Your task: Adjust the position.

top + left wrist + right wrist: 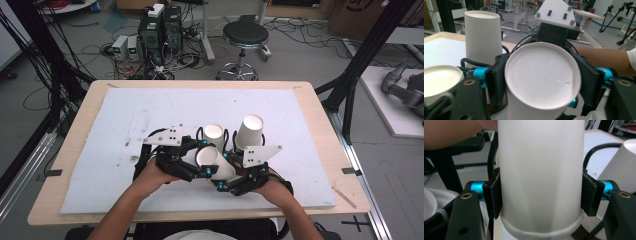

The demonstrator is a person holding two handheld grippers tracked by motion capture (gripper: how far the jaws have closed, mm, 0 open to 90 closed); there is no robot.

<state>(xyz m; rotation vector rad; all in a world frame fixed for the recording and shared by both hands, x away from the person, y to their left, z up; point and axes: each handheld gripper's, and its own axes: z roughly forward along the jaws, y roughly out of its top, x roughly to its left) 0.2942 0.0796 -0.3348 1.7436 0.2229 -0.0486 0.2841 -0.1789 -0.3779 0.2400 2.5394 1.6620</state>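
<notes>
White paper cup (pixel 216 163), turned upside down, sat gripped across its wall between the pads of the right gripper (pixel 227 175), raised just above the white foam mat (pixel 125 120) on the counter (pixel 95 95). The left gripper (pixel 200 159), jaws apart and holding nothing, faced the cup's flat base closely. Judging by the two other white paper cups (pixel 249 131) standing inverted just behind, stacking or placing seemed in hand, and the next move called for a steady lowering.

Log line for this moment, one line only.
right gripper: jaws clamped on tilted paper cup | left gripper: jaws flank its base, contact unclear | two other cups: upside down on white mat
</notes>
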